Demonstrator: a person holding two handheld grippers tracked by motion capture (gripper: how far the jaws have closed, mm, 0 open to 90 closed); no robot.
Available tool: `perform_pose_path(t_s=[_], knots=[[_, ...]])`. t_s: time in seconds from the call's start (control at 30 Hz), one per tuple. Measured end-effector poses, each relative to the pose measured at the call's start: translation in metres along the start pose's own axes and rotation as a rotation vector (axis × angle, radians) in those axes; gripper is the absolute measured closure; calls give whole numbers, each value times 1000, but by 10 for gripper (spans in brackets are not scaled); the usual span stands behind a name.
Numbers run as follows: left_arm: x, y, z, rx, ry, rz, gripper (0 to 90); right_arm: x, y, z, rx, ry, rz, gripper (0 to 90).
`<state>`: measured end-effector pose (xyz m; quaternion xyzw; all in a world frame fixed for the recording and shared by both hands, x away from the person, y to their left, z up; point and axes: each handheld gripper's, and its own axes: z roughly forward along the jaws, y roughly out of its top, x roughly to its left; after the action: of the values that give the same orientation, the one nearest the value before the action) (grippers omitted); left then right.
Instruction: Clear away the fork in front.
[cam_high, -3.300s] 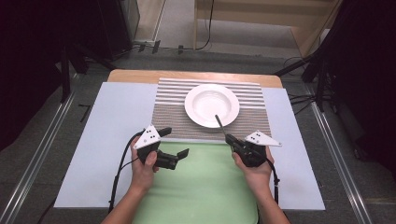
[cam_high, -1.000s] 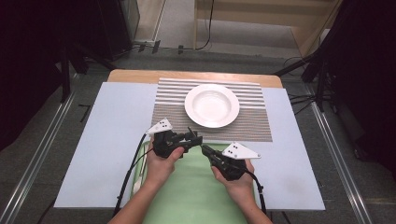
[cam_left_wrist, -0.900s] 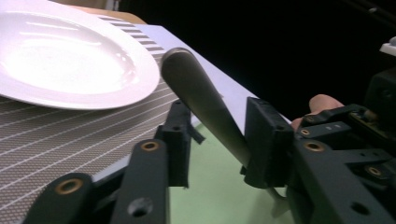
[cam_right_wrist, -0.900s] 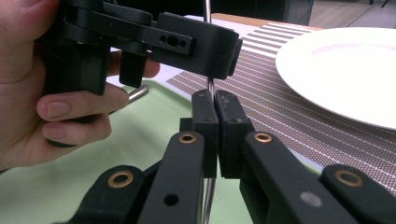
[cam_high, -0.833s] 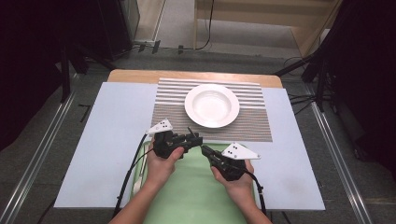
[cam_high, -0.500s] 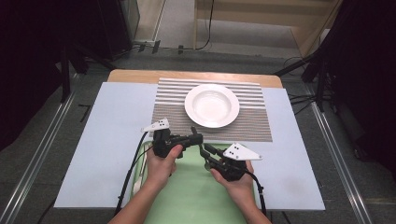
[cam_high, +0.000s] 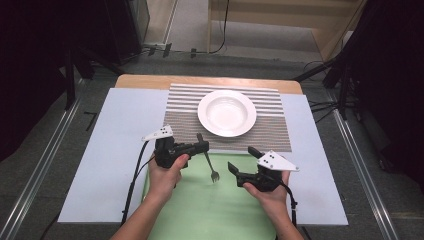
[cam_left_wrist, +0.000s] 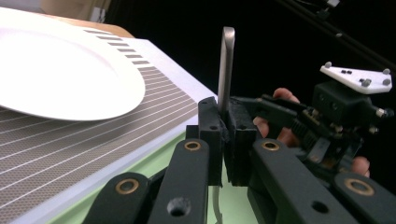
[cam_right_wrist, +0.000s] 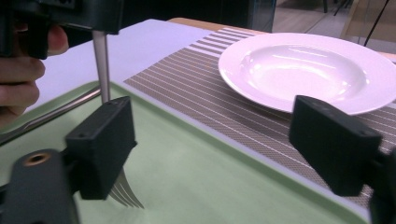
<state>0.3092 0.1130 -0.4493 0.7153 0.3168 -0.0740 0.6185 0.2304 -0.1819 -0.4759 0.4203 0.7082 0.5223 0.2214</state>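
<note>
Beyond both grippers lies a striped placemat bearing an empty white soup plate; beneath them spreads a green mat. Left gripper is clenched on a fork at mid-handle, tines down over the green mat. Right gripper, just beside the fork's tines, has just been opening; its jaws stand wide apart, grasping nothing.

A white plate sits on a striped placemat, green mat nearby.
</note>
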Motion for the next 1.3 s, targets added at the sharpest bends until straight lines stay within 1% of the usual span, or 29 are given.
perform_pose_path(t_s=[0.03, 0.07, 0.13, 0.2, 0.23, 0.37, 0.43, 0.5, 0.53, 0.57, 0.67, 0.7, 0.77, 0.83, 0.87, 1.0, 1.03, 1.13, 1.17, 1.2, 1.23, 1.3], knots=[[0, 0, -1, -4, -1, -1, 867, 0, 0, 0, 0, 0, 0, 93], [0, 0, -2, -3, 2, 0, 866, -4, -1, -2, -4, -7, -4, 92], [-1, 0, -5, -9, 4, 5, 867, -10, -2, -8, -12, -34, -2, 86], [-1, 0, -8, -13, 13, 5, 867, -16, -3, -13, -8, -55, -4, 0], [-1, 0, -9, -9, 13, 6, 867, -19, -4, -15, -7, -58, -1, 0], [-1, 0, -14, -7, 19, 6, 867, -33, -10, -26, -16, -95, 7, 0], [-1, 0, -18, -15, 3, 0, 867, -40, -14, -32, -18, -119, 7, 0], [-2, 0, -21, -11, 17, -4, 866, -47, -17, -38, -14, -147, 4, 0], [-1, 0, -22, -11, 10, -6, 867, -53, -20, -43, -18, -169, 14, 0], [-1, 0, -23, -14, 6, -15, 867, -53, -20, -43, -18, -169, 14, 0], [0, -2, -28, -16, 6, -13, 866, -63, -24, -51, -14, -189, 30, 0], [-1, -2, -30, -16, 10, -16, 867, -66, -26, -54, -15, -199, 29, 0], [0, -3, -33, -20, -2, -16, 866, -71, -28, -59, -15, -222, 35, 0], [0, -4, -36, -16, 10, -16, 866, -76, -31, -63, -22, -242, 41, 0], [0, -4, -38, -17, 1, -16, 866, -79, -31, -65, -22, -252, 39, 0], [0, -5, -43, -19, 2, -19, 867, -85, -35, -73, -21, -271, 45, 0], [0, -5, -43, -21, 1, -22, 867, -86, -37, -75, -24, -281, 35, 0], [0, -6, -47, -17, 2, -24, 866, -90, -41, -79, -27, -298, 46, 0], [0, -7, -48, -21, -2, -22, 866, -91, -41, -79, -32, -295, 40, 0], [-1, -7, -49, -19, -5, -23, 867, -92, -41, -80, -29, -297, 50, 0], [-1, -7, -50, -19, -3, -28, 866, -93, -42, -81, -32, -294, 45, 0], [-1, -8, -53, -20, -14, -30, 867, -94, -43, -82, -34, -294, 49, 0]])
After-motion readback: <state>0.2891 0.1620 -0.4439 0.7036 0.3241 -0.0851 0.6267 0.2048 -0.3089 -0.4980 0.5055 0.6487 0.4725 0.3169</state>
